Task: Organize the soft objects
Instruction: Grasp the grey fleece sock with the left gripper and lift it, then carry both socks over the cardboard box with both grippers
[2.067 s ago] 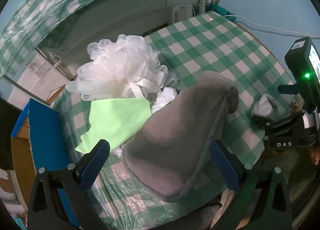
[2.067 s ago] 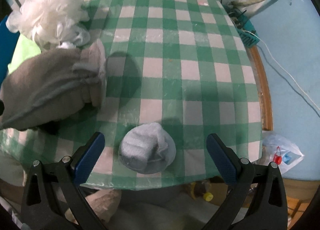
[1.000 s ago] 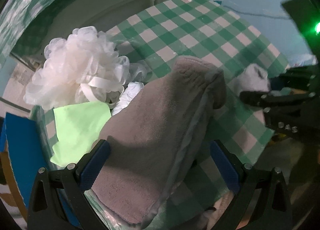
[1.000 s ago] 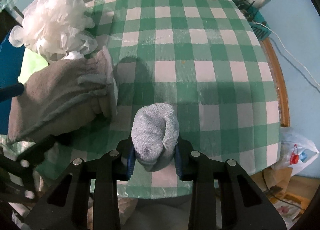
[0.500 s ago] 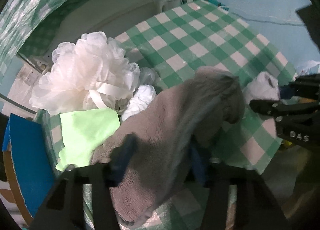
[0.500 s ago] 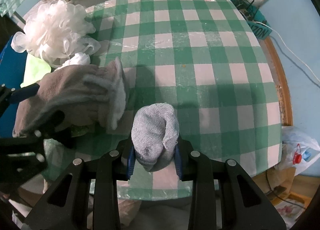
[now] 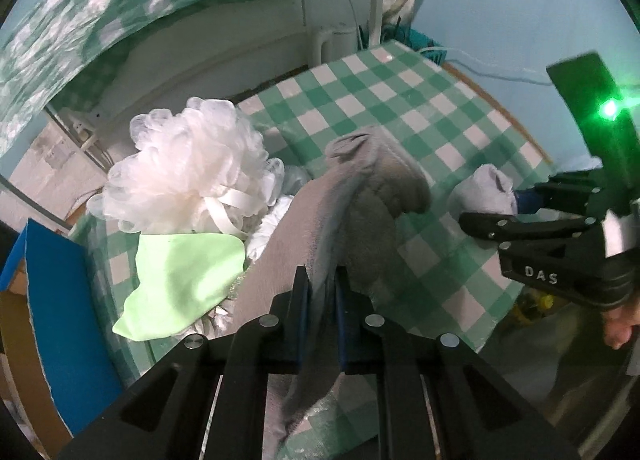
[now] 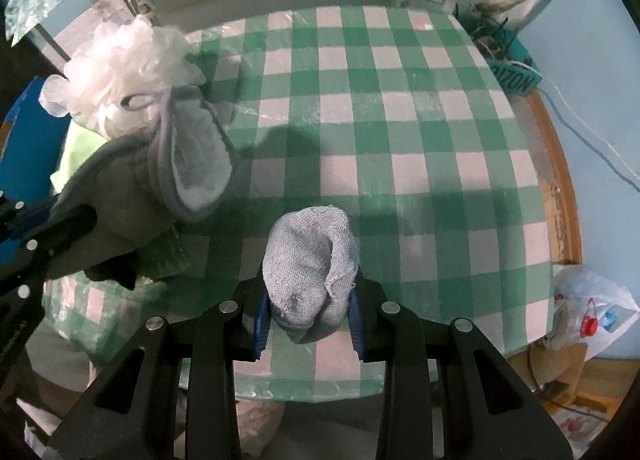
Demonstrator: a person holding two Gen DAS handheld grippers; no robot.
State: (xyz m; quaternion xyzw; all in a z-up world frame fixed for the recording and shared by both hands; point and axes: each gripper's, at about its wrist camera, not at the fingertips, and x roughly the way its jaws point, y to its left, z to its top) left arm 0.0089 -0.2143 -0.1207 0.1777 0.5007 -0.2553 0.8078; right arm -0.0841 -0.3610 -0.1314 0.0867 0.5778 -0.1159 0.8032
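We held the left gripper [image 7: 320, 292] low over the near left edge of the checked table [image 8: 400, 132], its jaws pressed together on a fold of the grey towel [image 7: 360, 196], whose far end rose bunched above the cloth. The right gripper [image 8: 308, 316] sat level at the near edge, reaching in from the right, its jaws pinching the rolled pale blue cloth [image 8: 308, 256], which stood upright between the blue pads. We counted one white mesh bath puff [image 7: 192, 168] at the far left corner, touching one light green cloth [image 7: 180, 280] that lay just in front of it, one small crumpled white piece [image 7: 272, 228] between puff and towel, one towel and one rolled cloth: five soft things, two of them gripped
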